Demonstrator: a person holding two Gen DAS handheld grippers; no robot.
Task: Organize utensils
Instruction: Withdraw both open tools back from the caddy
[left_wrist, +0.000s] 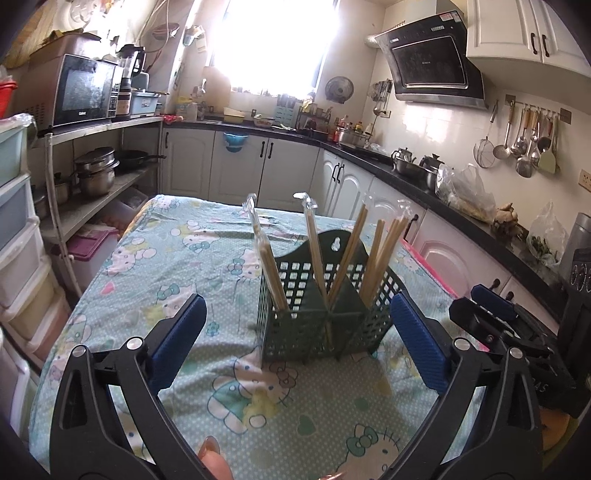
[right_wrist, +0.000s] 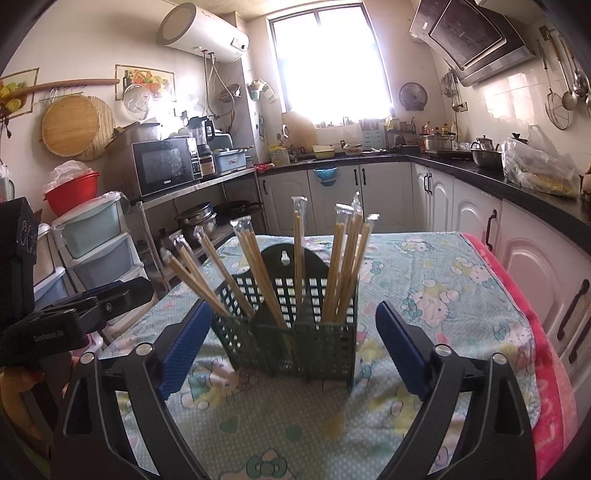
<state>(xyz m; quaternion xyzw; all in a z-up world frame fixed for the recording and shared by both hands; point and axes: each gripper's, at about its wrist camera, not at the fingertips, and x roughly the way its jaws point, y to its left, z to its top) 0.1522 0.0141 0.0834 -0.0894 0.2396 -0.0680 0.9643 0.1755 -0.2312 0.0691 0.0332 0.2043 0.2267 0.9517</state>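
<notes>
Left gripper (left_wrist: 297, 326): jaws spread wide, nothing between the blue pads (left_wrist: 183, 341); it points slightly downward at the holder from the near side.
Right gripper (right_wrist: 290, 345): likewise released and empty, blue pads (right_wrist: 400, 349) apart on either side of the holder in its own view, aimed slightly downward.
Mutual position: each gripper shows at the edge of the other's view, so the two sit side by side, both facing the holder.
Task objects: wrapped wooden chopsticks (right_wrist: 341, 266) stand fanned in a dark green perforated utensil holder (left_wrist: 321, 317) with several compartments.
Location: holder rests upright near the middle of the bench, on a patterned cartoon tablecloth (left_wrist: 155, 258).
Handling, chopsticks: judged light, stiff and thin; the clear plastic sleeves look slippery, so a firm pinch on the shafts above the holder's rim seems best.
Handling, holder: judged light rigid plastic, likely to tip or slide if a pair is pulled sideways.
Hands: fingertips (left_wrist: 214, 459) show below the left gripper.
</notes>
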